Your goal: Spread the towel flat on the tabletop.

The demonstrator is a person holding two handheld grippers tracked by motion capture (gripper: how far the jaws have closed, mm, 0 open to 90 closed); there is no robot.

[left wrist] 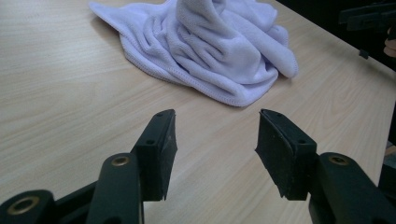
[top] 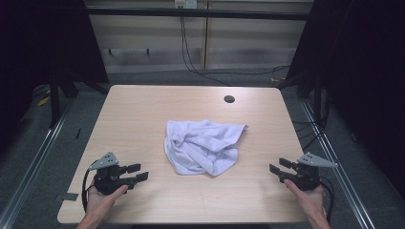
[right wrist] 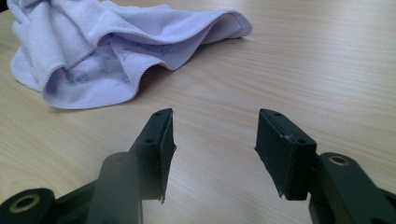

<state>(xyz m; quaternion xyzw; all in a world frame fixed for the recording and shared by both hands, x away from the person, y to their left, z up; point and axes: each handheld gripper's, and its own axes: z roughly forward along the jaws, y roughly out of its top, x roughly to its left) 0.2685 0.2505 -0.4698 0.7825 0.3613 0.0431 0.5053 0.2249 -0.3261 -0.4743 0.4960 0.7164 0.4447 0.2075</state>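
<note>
Crumpled towel (top: pixel 203 145) sits mid-counter (top: pixel 143 109) between both hand-held grippers, left (top: pixel 138 172) and right (top: pixel 276 171), jaws spread empty, each about equally near.

A lab-like recording room: a bare wooden bench (top: pixel 143 114) between black curtains (top: pixel 43 43), metal floor rails (top: pixel 36 157), and cables (top: pixel 191 62) hanging down a panelled wall (top: pixel 248 43).

One crumpled white towel (top: pixel 203 145) on one wooden table (top: pixel 143 109) with one round hole (top: pixel 229 99), plus two grippers, left (top: pixel 138 172) and right (top: pixel 276 169), in two hands.
</note>
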